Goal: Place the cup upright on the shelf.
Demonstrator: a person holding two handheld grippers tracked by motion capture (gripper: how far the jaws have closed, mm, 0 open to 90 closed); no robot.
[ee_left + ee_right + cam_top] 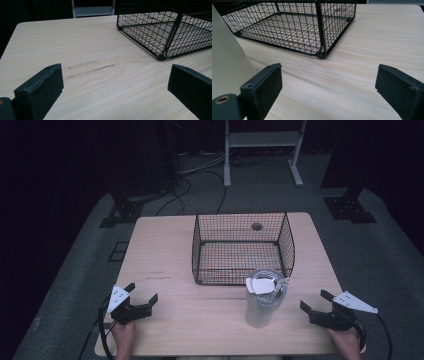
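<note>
A pale tumbler (262,301) with a clear lid stands upright on the wooden table (165,250), just in front of the black wire basket (242,247). The basket holds nothing. My left gripper (142,292) rests open near the table's front left, well left of the tumbler. At the front right, my right gripper (316,301) is open too, a short way right of the tumbler. In the right gripper view the tumbler's wall (225,62) rises at the left edge beside my gripper (328,83). In the left gripper view, bare wood lies between the jaws of my gripper (115,86).
Faint scuff marks (92,68) lie on the wood left of the basket (165,30). A round hole (257,226) in the tabletop shows behind the basket. Beyond the table, cables and stand bases sit on the dark floor.
</note>
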